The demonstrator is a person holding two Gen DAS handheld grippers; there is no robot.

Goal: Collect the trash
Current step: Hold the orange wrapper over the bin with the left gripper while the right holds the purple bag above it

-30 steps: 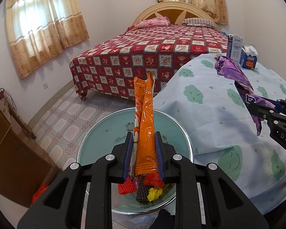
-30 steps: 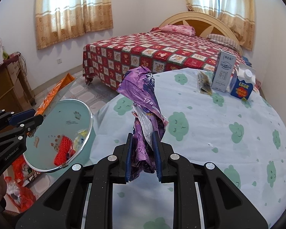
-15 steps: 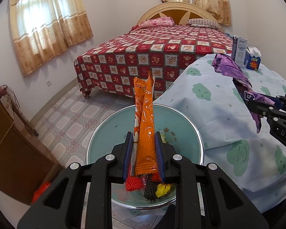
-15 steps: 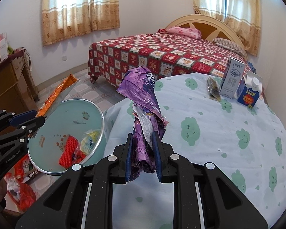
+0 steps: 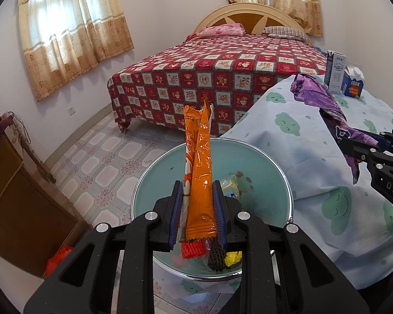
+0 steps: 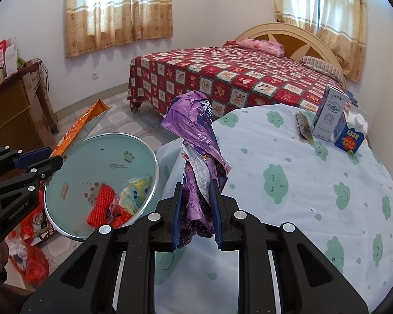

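Observation:
My left gripper [image 5: 197,196] is shut on a long orange wrapper [image 5: 199,157] and holds it upright over the light-green trash bin [image 5: 149,183]. The bin [image 6: 73,157] holds red netting [image 6: 102,204] and a yellow wrapper [image 6: 136,193]. My right gripper [image 6: 197,198] is shut on a crumpled purple wrapper [image 6: 196,130] above the table's left edge, just right of the bin. The purple wrapper [image 5: 317,96] and right gripper also show at the right of the left wrist view.
The round table [image 6: 301,183] has a cloud-print cloth. A grey carton [image 6: 330,115], a blue carton [image 6: 351,136] and a dark flat packet [image 6: 304,128] stand at its far side. A bed [image 5: 222,73] lies beyond. A wooden cabinet [image 5: 18,204] stands left, with red bags [image 6: 31,261] on the floor.
Both grippers have moved toward the bin, which now looks larger and closer. The orange wrapper is over the bin's middle. Both grips are unchanged.

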